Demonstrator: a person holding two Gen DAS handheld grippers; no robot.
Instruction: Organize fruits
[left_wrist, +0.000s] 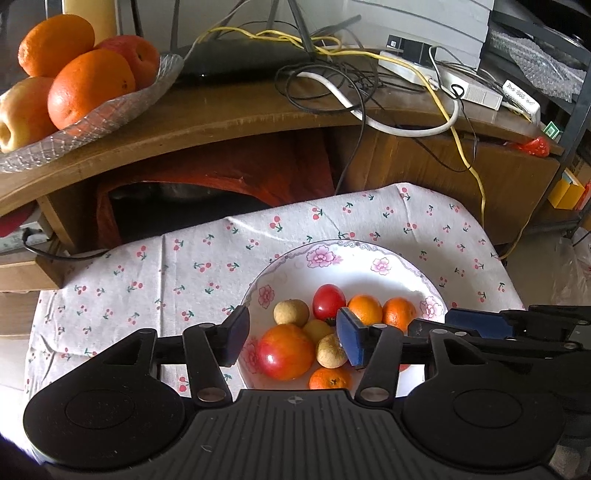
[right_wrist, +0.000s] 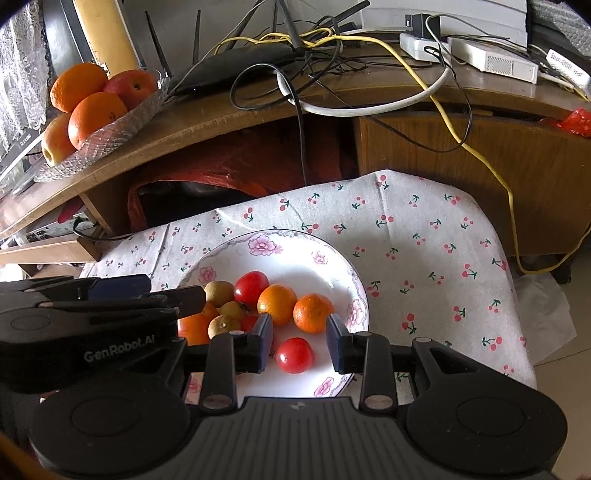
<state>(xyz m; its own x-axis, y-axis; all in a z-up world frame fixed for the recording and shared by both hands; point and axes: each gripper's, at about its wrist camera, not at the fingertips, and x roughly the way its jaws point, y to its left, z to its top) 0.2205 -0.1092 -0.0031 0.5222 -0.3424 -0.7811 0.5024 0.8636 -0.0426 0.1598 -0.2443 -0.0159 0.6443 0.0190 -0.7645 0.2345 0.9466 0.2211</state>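
Observation:
A floral white plate (left_wrist: 369, 254) (right_wrist: 291, 243) on a cherry-print cloth holds several small fruits: a red-orange apple (left_wrist: 285, 351), red tomatoes (left_wrist: 328, 301) (right_wrist: 294, 355), small oranges (left_wrist: 365, 309) (right_wrist: 313, 312) and tan longans (left_wrist: 291, 312) (right_wrist: 218, 293). My left gripper (left_wrist: 293, 338) hovers open over the plate's left half, with the apple between its fingers and no contact visible. My right gripper (right_wrist: 300, 341) hovers open above a tomato at the plate's front. Each gripper shows at the edge of the other's view.
A glass dish (left_wrist: 110, 110) (right_wrist: 110, 129) with big oranges and apples sits on a wooden desk (left_wrist: 229, 110) behind, at left. Tangled cables (left_wrist: 332, 81), a router and power strips (right_wrist: 480, 55) cover the desk's right part. The cloth (right_wrist: 424, 240) lies bare right of the plate.

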